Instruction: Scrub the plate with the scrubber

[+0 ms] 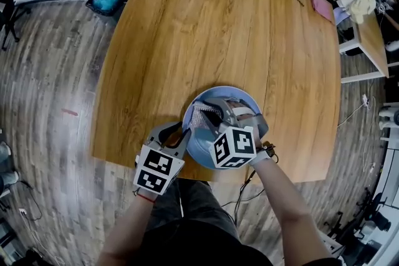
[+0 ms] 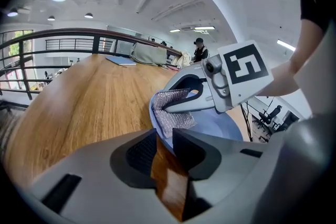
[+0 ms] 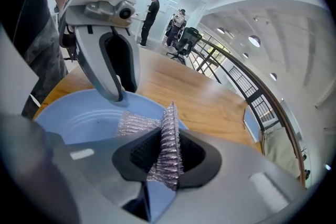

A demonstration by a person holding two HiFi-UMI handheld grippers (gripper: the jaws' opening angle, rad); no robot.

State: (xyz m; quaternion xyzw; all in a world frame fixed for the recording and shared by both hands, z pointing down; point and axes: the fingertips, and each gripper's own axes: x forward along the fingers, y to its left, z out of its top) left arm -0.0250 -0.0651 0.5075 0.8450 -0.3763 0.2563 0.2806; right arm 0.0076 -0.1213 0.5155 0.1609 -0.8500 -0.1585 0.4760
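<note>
Grips the near rim of the blue plate (image 2: 220,131) with the left gripper (image 2: 164,138), jaws closed on the edge. Clamps a silver mesh scrubber (image 3: 137,124) in the right gripper (image 3: 167,136), with a fold of the mesh pinched upright between the pads. Rests the loose part of the scrubber on the inner surface of the plate, just ahead of the right jaws and just beside the tip of the left gripper. Has the plate on the wooden table (image 2: 89,102), below both grippers, near the table edge.
</note>
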